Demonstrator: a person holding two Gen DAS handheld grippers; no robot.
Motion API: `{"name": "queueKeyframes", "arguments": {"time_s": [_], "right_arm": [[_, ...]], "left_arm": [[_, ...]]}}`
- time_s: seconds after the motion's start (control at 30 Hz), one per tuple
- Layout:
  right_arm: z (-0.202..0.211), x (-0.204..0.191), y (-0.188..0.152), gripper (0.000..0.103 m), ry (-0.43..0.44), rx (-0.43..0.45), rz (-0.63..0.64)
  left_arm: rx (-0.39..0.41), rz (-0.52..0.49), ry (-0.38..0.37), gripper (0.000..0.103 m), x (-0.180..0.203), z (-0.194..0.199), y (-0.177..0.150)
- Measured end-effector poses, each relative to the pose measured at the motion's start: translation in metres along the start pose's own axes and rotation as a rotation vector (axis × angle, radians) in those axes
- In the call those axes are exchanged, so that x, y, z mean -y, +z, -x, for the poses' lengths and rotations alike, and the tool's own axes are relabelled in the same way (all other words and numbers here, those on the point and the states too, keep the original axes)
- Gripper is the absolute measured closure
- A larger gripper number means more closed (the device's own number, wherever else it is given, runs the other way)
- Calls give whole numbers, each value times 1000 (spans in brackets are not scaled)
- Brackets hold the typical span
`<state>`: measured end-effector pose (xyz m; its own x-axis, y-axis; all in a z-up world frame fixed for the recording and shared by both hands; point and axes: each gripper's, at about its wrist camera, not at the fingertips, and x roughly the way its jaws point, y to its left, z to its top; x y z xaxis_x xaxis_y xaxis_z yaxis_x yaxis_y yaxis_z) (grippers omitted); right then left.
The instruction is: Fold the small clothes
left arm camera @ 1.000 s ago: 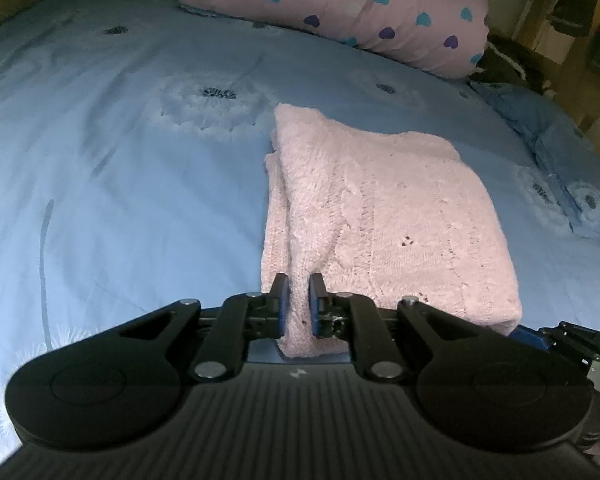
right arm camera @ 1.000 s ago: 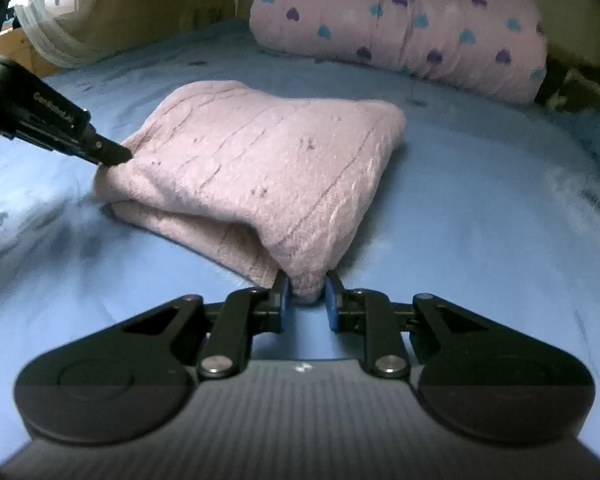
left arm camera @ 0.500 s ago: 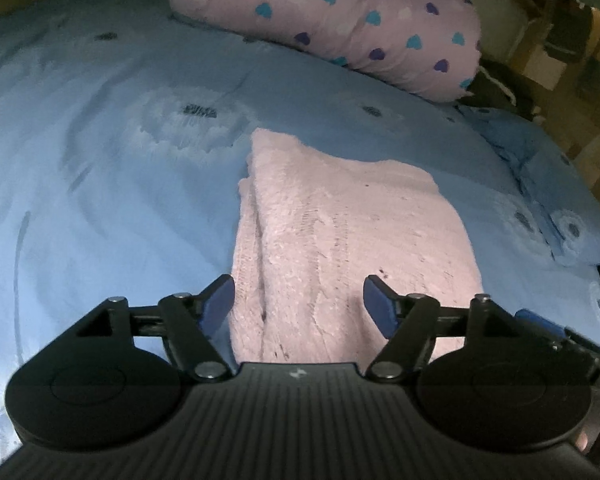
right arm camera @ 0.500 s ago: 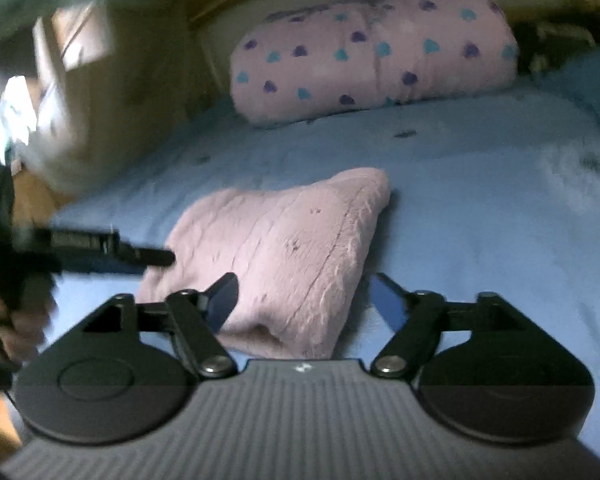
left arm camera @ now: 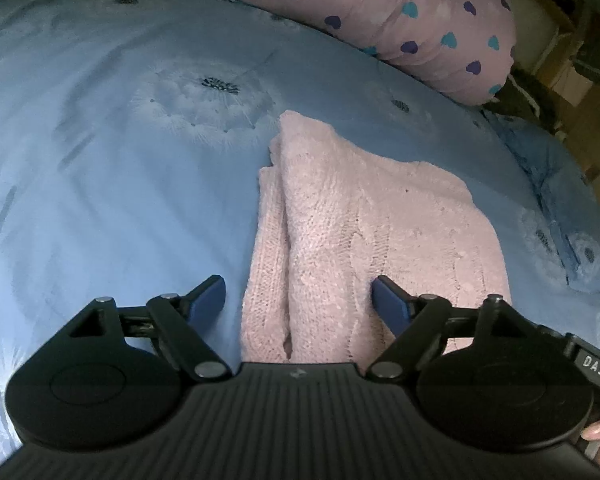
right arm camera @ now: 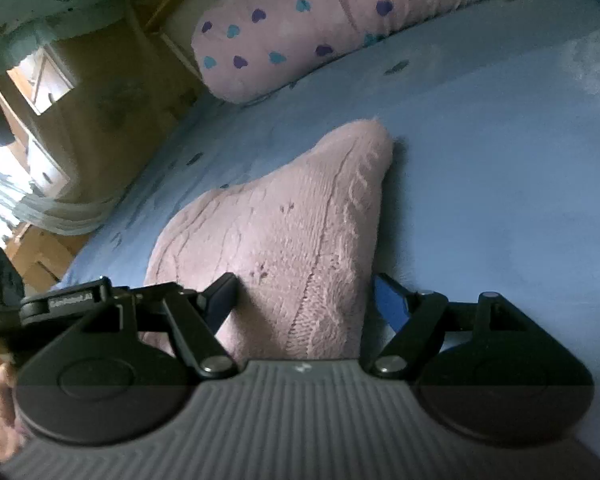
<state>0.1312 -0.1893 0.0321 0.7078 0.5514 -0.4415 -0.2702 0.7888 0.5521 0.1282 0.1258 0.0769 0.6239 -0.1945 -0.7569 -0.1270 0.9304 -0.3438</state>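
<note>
Lying folded on blue bedsheet (left arm camera: 100,200), pink sweater (left arm camera: 380,232) — left hand-held gripper (left arm camera: 298,300), right hand-held gripper (right arm camera: 304,296) both spread wide, empty.

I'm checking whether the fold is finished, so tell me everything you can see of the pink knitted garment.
The pink knitted garment is pale pink, fuzzy-looking, with cable-like ribs. It lies folded into a rough rectangle on the blue bedsheet, its stacked layers showing along one side edge. The left gripper and right gripper are both open, fingers spread either side of its near edge; neither holds it. Only the sheet visibly touches it.
</note>
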Motion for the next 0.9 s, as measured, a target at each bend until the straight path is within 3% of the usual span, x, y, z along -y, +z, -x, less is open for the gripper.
{"name": "queueKeyframes", "arguments": {"time_s": [0.37, 0.9], "right_arm": [[-19, 17, 1, 24, 70, -72, -65], [-21, 19, -1, 22, 86, -60, -64]], "left_arm": [[-21, 11, -7, 16, 3, -13, 0], [-24, 4, -7, 13, 6, -17, -2]]}}
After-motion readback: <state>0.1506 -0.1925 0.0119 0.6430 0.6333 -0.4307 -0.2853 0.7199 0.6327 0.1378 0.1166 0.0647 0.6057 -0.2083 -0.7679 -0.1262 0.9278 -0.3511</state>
